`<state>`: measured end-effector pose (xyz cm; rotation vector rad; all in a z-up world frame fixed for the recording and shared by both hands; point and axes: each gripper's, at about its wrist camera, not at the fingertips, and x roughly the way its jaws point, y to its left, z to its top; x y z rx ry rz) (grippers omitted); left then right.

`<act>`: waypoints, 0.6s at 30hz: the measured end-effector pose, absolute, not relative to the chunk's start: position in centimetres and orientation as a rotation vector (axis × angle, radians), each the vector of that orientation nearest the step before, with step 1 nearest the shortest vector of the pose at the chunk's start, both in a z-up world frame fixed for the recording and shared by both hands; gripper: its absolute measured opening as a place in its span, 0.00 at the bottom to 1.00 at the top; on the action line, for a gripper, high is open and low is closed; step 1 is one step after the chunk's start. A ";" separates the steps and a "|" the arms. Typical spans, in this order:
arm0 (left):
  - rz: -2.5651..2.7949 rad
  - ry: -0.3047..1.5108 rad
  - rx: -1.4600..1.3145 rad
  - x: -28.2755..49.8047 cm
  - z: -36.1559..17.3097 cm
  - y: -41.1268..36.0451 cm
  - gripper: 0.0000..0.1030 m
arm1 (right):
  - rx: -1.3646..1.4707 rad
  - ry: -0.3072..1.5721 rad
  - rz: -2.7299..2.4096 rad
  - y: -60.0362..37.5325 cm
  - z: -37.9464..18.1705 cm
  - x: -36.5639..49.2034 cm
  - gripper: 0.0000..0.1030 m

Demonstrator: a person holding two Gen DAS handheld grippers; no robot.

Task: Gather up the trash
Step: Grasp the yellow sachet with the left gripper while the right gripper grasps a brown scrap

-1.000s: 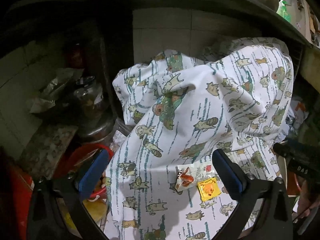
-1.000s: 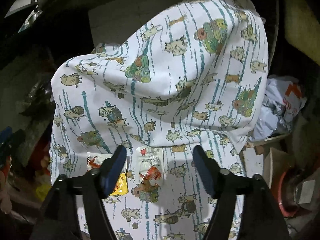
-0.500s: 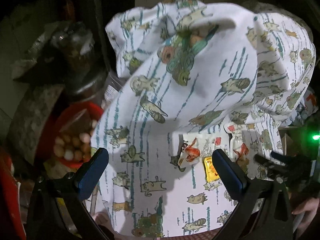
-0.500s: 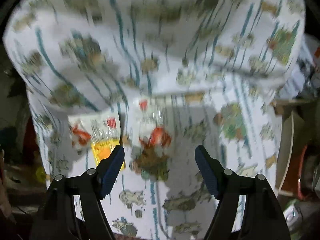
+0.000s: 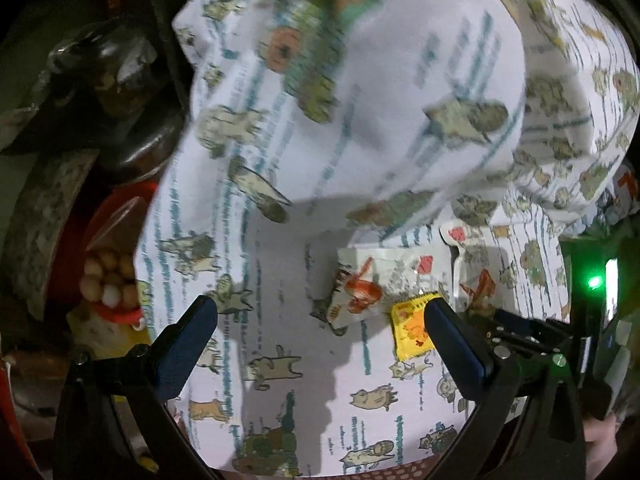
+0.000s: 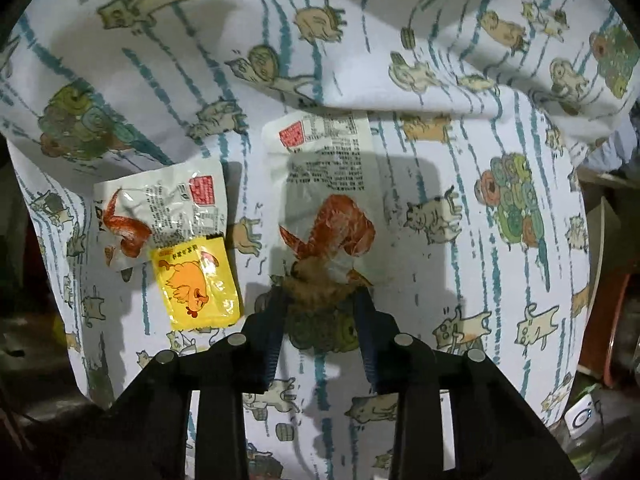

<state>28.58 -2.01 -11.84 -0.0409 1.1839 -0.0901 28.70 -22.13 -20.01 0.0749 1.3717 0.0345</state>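
The right gripper [image 6: 322,294] points steeply down at a cat-print cloth [image 6: 440,160], its jaws closing on the crumpled lower end of a clear snack wrapper [image 6: 324,184] printed with an orange-red wing; the pads already pinch that end together with a fold of the cloth. At about nine o'clock from this wrapper lie a second clear wrapper [image 6: 160,208] and, touching its lower edge, a yellow sachet [image 6: 196,284] with a chicken drawing. In the left wrist view the left gripper [image 5: 320,332] hangs over the same cloth with its jaws wide apart and nothing between them; the yellow sachet sits just beside its right finger. At nine o'clock of the cloth stands a red bowl [image 5: 120,208] holding small pale balls.
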 end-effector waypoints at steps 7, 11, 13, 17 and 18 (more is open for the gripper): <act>-0.165 1.301 -0.005 29.1 -15.3 -6.5 0.99 | 0.115 1.345 0.067 -22.9 -18.6 28.5 0.05; -0.157 1.338 -0.052 29.6 -16.7 -8.0 0.99 | 0.233 1.358 0.058 -25.4 -18.6 28.4 0.05; -0.160 1.363 -0.080 29.8 -17.4 -8.7 0.99 | 0.286 1.354 -0.007 -26.9 -18.4 28.5 0.07; -0.146 1.434 -0.115 30.0 -19.3 -9.7 0.99 | 0.406 1.338 -0.082 -30.1 -18.1 28.5 0.08; -0.133 1.448 -0.115 30.2 -19.9 -9.8 0.99 | 0.431 1.336 -0.090 -30.8 -18.0 28.5 0.08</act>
